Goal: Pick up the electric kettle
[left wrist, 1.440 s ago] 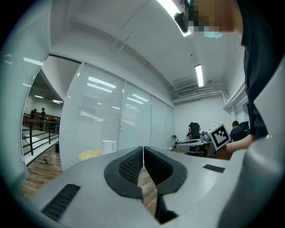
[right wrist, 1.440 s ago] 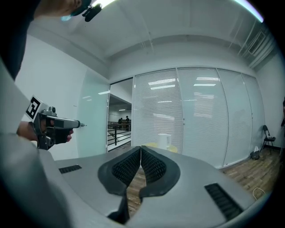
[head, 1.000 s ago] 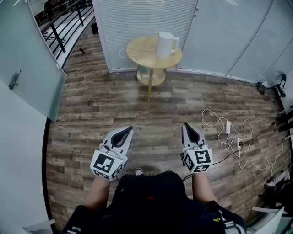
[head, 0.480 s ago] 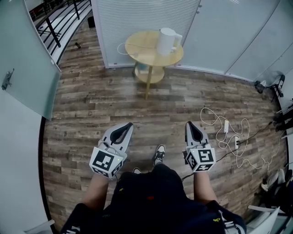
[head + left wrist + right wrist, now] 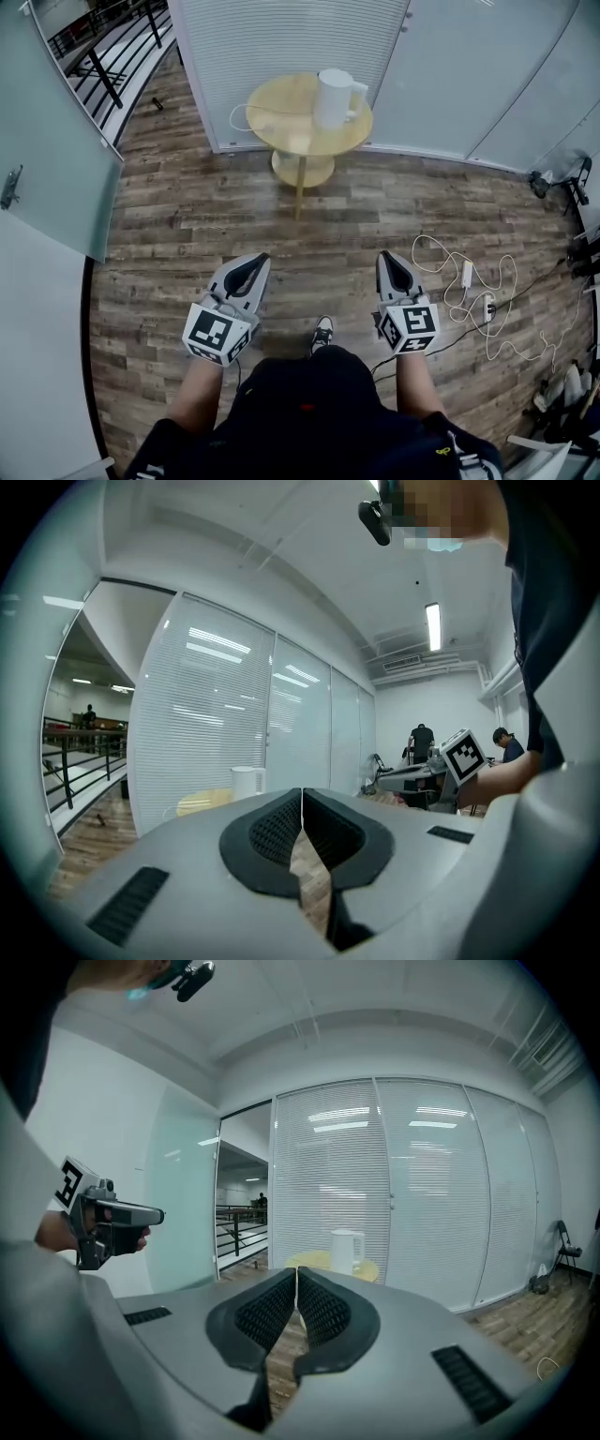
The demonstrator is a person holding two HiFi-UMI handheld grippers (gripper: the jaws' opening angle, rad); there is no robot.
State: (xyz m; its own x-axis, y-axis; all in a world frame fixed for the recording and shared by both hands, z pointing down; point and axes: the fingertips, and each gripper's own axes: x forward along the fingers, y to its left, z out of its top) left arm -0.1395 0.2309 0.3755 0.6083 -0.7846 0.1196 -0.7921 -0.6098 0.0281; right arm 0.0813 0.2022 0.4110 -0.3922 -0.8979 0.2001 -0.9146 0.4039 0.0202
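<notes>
Both left gripper and right gripper have neared the electric kettle.

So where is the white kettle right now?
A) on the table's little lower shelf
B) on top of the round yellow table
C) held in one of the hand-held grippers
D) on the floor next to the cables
B: the kettle stands on top of the round table, far ahead of the left hand-held gripper and the right hand-held gripper, which are both shut with nothing in them.
</notes>
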